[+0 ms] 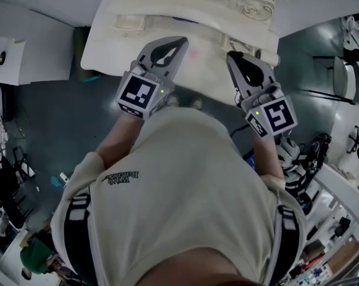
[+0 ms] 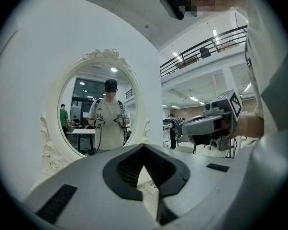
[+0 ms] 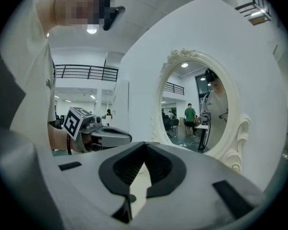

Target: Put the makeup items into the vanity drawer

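Reader: Grippers' state?
Me: Both mine, jaws together, empty: left gripper [image 1: 178, 43] centre-left, right gripper [image 1: 233, 58] centre-right.
Reader: Makeup items?
Me: None visible, nor the drawer; vanity [image 1: 108, 46] lies beyond both tips, upper centre, equally near each.

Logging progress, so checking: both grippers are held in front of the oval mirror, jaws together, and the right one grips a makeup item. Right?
No: the right gripper holds nothing. The right gripper view shows its jaws together with no item between them. The rest stands: both grippers face the oval mirror, and the left gripper is shut too.
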`<act>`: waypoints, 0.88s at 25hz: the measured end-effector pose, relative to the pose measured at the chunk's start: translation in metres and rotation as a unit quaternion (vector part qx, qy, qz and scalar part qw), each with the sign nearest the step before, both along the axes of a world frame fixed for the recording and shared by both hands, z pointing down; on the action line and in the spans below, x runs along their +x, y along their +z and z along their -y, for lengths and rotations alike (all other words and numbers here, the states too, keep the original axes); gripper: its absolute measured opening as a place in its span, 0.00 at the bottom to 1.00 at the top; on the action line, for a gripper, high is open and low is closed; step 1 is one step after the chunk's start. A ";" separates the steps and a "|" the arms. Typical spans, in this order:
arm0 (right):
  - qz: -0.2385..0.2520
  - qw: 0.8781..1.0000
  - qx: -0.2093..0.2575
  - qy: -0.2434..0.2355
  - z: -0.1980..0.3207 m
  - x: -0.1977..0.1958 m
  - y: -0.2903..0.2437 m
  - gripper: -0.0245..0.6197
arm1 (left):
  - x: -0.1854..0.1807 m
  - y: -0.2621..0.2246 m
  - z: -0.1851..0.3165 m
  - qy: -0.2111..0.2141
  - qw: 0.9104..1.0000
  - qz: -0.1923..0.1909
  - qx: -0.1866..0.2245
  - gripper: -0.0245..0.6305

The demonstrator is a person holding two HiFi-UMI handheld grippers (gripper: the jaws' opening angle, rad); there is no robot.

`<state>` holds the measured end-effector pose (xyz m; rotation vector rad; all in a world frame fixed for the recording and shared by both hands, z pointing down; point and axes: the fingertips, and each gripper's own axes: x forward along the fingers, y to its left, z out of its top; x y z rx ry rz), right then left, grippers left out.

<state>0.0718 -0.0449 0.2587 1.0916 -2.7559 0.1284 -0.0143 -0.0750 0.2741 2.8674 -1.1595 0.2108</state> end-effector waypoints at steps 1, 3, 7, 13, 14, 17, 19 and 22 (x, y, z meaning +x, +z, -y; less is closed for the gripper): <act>0.001 1.000 -0.001 0.000 -0.001 0.000 0.000 0.05 | -0.001 0.000 -0.002 0.002 1.000 0.000 0.000 0.06; 0.001 1.000 -0.002 0.001 -0.002 0.000 0.001 0.05 | -0.001 0.001 -0.003 0.004 1.000 0.000 0.003 0.06; 0.002 1.000 -0.004 0.002 0.000 0.000 0.004 0.05 | 0.000 0.002 -0.004 0.002 1.000 -0.003 0.008 0.06; 0.005 1.000 -0.008 -0.001 0.000 -0.003 0.005 0.05 | -0.006 0.000 -0.004 -0.008 1.000 -0.015 0.009 0.06; 0.005 1.000 -0.008 -0.002 0.000 -0.004 0.006 0.05 | -0.007 0.000 -0.005 -0.009 1.000 -0.015 0.007 0.06; 0.006 1.000 -0.010 -0.006 -0.001 -0.007 0.007 0.05 | -0.011 0.002 -0.006 -0.013 1.000 -0.014 0.005 0.06; 0.006 1.000 -0.012 -0.009 -0.002 -0.010 0.009 0.05 | -0.015 0.004 -0.007 -0.017 1.000 -0.013 0.003 0.06; 0.009 1.000 -0.016 -0.012 -0.002 -0.013 0.011 0.05 | -0.020 0.004 -0.009 -0.024 1.000 -0.019 -0.001 0.06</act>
